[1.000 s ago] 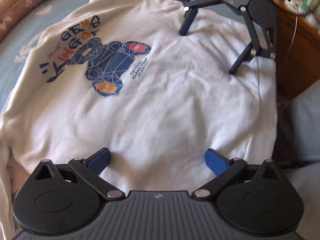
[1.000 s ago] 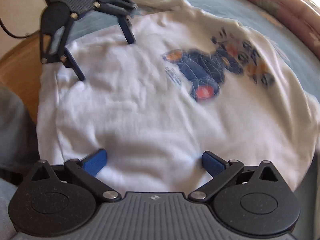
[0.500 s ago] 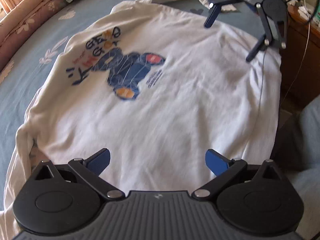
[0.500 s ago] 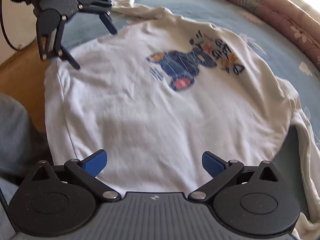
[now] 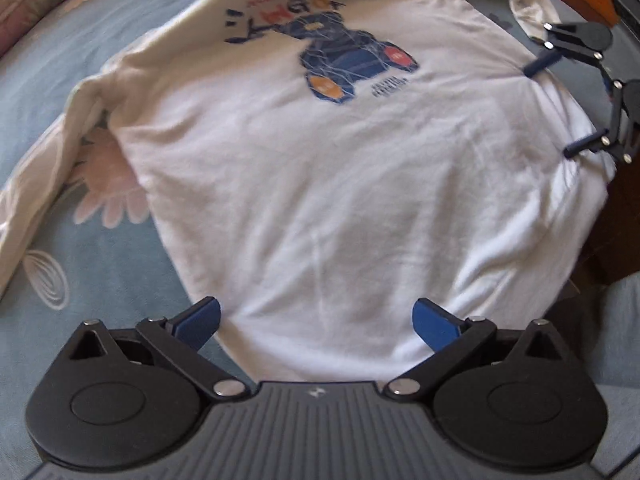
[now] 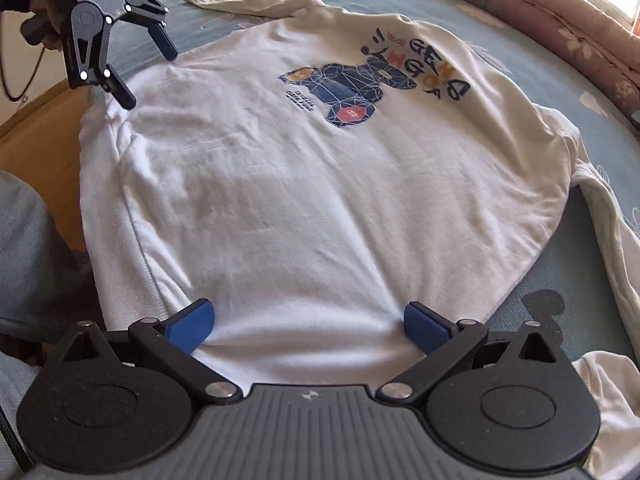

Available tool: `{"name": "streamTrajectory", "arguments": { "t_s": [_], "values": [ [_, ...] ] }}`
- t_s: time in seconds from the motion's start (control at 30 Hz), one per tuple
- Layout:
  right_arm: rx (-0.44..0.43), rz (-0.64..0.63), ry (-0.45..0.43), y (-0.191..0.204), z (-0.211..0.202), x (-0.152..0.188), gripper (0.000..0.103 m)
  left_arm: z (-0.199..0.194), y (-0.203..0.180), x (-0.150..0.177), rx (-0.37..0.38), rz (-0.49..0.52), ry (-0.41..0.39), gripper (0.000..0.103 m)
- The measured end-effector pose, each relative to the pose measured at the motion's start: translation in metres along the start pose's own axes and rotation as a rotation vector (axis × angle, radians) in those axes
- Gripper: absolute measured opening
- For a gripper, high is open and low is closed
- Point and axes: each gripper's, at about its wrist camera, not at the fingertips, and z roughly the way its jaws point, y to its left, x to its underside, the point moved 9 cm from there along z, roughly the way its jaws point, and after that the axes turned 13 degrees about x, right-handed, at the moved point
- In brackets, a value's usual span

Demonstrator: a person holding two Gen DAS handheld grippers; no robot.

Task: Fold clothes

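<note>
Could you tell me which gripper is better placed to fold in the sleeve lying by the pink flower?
Left. The sleeve lies just beside the open left gripper, on its side of the shirt; the right gripper sits across the shirt body.

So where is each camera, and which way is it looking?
Left wrist: sits on the left gripper, looking across the shirt on the bed; the right gripper shows far right.
Right wrist: sits on the right gripper, looking across the shirt the other way; the left gripper and a hand show top left.
Shared: shirt, bed, both open grippers.
</note>
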Motion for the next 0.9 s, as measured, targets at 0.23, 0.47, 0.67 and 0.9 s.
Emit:
{"name": "streamTrajectory", "arguments": {
  "t_s": [0.23, 0.47, 0.67, 0.9],
  "values": [
    [0.102, 0.097, -0.097, -0.029, 0.026, -0.068, 0.103, 0.014, 0.055, -0.082, -0.037, -0.101, -0.188, 0.101],
    [0.11, 0.165, -0.081, -0.034, 0.047, -0.083, 0.103, 0.036, 0.072, -0.075, 0.012, -0.234, -0.188, 0.102],
    [0.109, 0.224, -0.033, -0.034, 0.054, -0.073, 0.103, 0.006, 0.078, -0.051, 0.034, -0.302, -0.208, 0.1],
    [0.134, 0.286, 0.014, -0.034, 0.061, -0.072, 0.103, 0.019, 0.13, -0.105, 0.074, -0.375, -0.339, 0.1]
  ]
}}
